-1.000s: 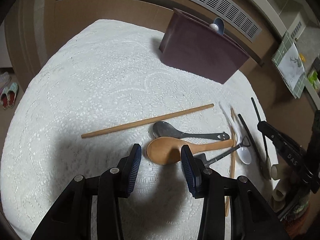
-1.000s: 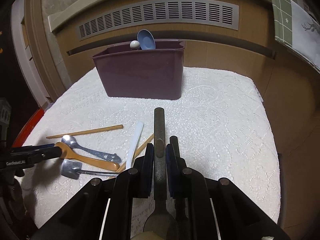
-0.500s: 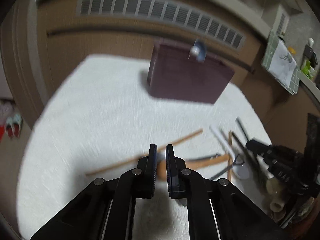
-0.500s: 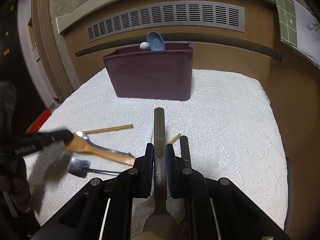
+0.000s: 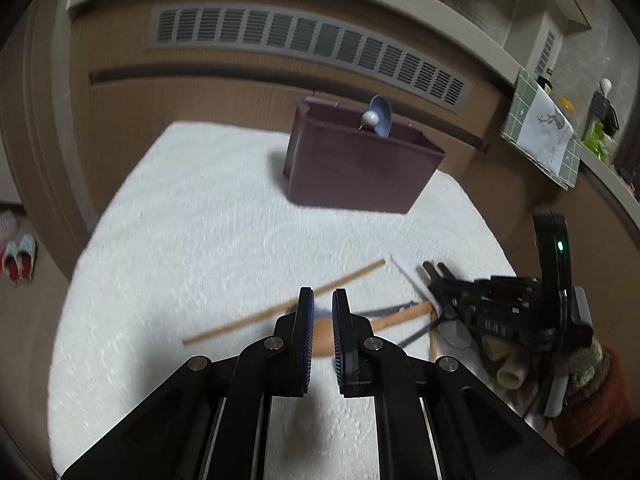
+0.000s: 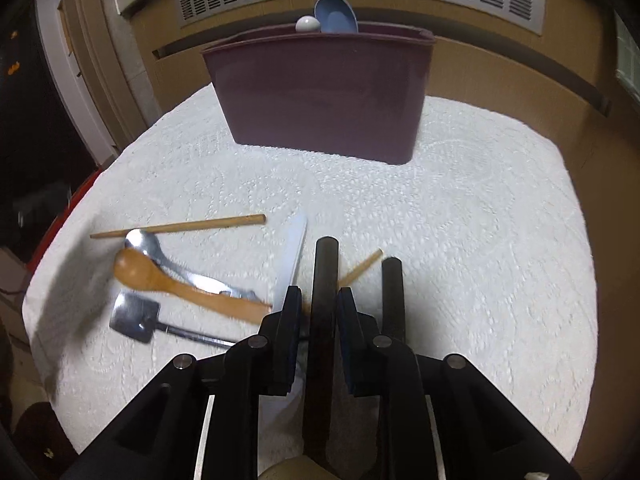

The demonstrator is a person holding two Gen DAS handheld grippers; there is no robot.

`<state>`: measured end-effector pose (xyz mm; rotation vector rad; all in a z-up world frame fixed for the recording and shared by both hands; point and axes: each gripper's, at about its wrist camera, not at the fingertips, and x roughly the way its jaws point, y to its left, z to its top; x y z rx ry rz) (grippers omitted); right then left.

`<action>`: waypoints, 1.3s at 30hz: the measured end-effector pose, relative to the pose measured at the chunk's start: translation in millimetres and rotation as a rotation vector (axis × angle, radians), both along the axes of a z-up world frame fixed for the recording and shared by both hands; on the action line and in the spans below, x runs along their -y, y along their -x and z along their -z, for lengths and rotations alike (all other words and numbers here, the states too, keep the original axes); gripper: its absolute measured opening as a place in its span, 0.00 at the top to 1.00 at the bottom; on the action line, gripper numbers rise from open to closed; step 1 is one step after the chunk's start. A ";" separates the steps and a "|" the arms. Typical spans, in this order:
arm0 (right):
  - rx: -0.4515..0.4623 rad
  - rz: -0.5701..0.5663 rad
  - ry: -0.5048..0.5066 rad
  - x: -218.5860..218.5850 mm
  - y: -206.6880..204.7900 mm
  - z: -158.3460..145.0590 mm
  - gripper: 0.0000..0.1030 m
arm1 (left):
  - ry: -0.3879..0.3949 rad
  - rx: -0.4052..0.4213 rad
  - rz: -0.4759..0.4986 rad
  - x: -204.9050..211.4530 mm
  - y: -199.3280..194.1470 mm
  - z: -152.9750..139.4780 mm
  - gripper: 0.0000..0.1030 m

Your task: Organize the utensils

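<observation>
On the white lace-covered bench [image 6: 460,220], the loose utensils lie in a cluster near the front, well apart from the maroon bin [image 6: 324,92] at the far side, where a blue spoon [image 6: 335,14] already stands. The right tongs [image 6: 316,306] straddle a dark-handled utensil [image 6: 326,280], their jaws opening with a visible gap at each side, so the grip appears to be letting go. The left tongs [image 5: 322,312] are opening slightly from nearly shut and hold nothing, hovering above the wooden spoon [image 6: 172,280]. Sorting looks barely begun; next, one tool probably needs a firm regrasp and a carry to the bin.
</observation>
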<state>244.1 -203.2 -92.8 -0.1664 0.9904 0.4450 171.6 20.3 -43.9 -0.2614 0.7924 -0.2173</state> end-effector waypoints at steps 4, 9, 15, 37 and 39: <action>0.045 0.029 -0.007 0.7 -5.6 -12.2 0.89 | 0.063 -0.063 -0.018 -3.1 6.9 21.5 0.82; 0.158 0.049 -0.092 9.6 11.8 -44.6 0.89 | 0.117 -0.131 -0.050 -5.5 -1.0 42.6 0.70; 0.219 0.049 -0.097 11.8 29.8 -54.8 0.89 | 0.185 -0.186 -0.039 1.5 -17.1 57.0 0.71; 0.315 0.087 -0.156 32.0 55.8 -85.4 0.89 | -0.120 0.230 0.019 18.2 -3.0 -80.0 0.97; 0.323 0.086 -0.150 31.1 56.6 -87.7 0.89 | -0.075 0.165 0.027 15.7 -7.2 -71.0 0.97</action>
